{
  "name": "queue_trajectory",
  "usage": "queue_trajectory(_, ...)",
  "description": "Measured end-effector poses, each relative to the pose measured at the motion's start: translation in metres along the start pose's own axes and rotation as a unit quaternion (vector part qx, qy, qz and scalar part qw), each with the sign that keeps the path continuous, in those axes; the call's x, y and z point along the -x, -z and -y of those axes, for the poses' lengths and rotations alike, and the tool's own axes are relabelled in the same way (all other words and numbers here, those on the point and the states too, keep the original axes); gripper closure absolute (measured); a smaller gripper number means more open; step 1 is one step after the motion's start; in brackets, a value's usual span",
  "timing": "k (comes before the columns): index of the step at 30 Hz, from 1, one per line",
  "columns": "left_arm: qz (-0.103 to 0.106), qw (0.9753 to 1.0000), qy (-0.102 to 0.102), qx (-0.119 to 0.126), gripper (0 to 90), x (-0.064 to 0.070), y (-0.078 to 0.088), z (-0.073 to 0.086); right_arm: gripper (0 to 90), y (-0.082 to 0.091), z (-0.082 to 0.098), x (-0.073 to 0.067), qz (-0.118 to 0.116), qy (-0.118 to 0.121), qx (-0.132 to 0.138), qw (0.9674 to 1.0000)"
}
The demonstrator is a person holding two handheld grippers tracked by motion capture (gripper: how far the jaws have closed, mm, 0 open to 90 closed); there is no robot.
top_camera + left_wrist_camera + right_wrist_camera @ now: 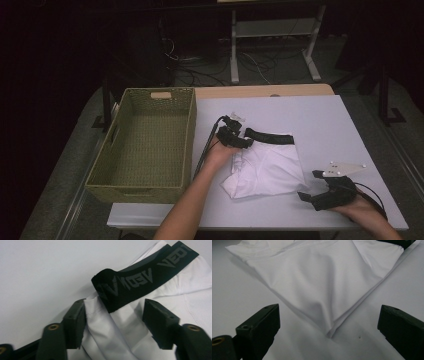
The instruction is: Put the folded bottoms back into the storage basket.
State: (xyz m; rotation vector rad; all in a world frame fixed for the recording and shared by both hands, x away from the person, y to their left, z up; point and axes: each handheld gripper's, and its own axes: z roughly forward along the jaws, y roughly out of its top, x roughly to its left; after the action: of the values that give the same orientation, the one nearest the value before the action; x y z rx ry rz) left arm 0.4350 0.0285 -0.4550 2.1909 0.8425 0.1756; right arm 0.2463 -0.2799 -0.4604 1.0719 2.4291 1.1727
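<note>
Up top in the high view, you've got the white garment (267, 170) lying folded mid-table on the white mat (325, 125), black waistband (268, 136) along its far edge. Left gripper (239, 141) sits at the waistband's left end; right gripper (314, 189) rests near the garment's near-right corner, not touching it. Green woven basket (145, 145) stands just left of the garment, mouth open, nothing in it. Plenty of bare mat to the right and far side; the near table edge is close to your right hand, so don't drag cloth that way.

Left gripper view: jaws are part-way apart w/ the white fabric and the curled waistband end (110, 287) between them. One pad touches the fabric edge, the other stands off it, so no clamp yet. Cloth looks light, soft, floppy, prob. slippery; the elastic band is the thicker, firmer bit, so that's your best hold.

Right gripper view: jaws wide apart, the garment's pointed corner (329, 332) lies between them on the mat, untouched. A thin folded corner like that will likely slip unless you pinch deep.
</note>
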Motion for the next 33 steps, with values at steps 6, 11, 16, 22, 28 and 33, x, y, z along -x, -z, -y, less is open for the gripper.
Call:
queue_trajectory(6, 0.015, 0.9999, 0.002, -0.001, 54.6, 0.0014, 0.0000, -0.0001, 4.5, -0.0001, 0.0000, 0.0000, 0.000, 0.000, 0.000, 1.0000)
queue_trajectory(11, 0.029, 0.9995, 0.008, -0.004, 70.2, 0.0029, -0.0003, -0.0003, 4.5, -0.0005, -0.0002, -0.0001, -0.002, -0.001, 0.000, 1.0000)
queue_trajectory(16, 0.037, 0.9991, 0.017, -0.007, 75.4, 0.0032, -0.0004, -0.0005, 5.3, -0.0009, -0.0007, -0.0001, -0.006, -0.003, 0.000, 1.0000)
queue_trajectory(22, 0.035, 0.9992, 0.017, -0.006, 76.1, 0.0043, -0.0005, -0.0001, 10.3, 0.0007, -0.0002, -0.0018, -0.009, -0.004, 0.002, 1.0000)
queue_trajectory(28, 0.032, 0.9994, 0.015, -0.006, 76.1, 0.0052, -0.0005, -0.0001, 19.6, 0.0012, 0.0003, -0.0025, -0.011, -0.006, -0.006, 0.9999)
queue_trajectory(33, 0.030, 0.9995, 0.013, -0.005, 76.1, 0.0058, -0.0004, 0.0000, 34.2, -0.0004, 0.0022, -0.0034, -0.016, 0.000, -0.025, 0.9996)
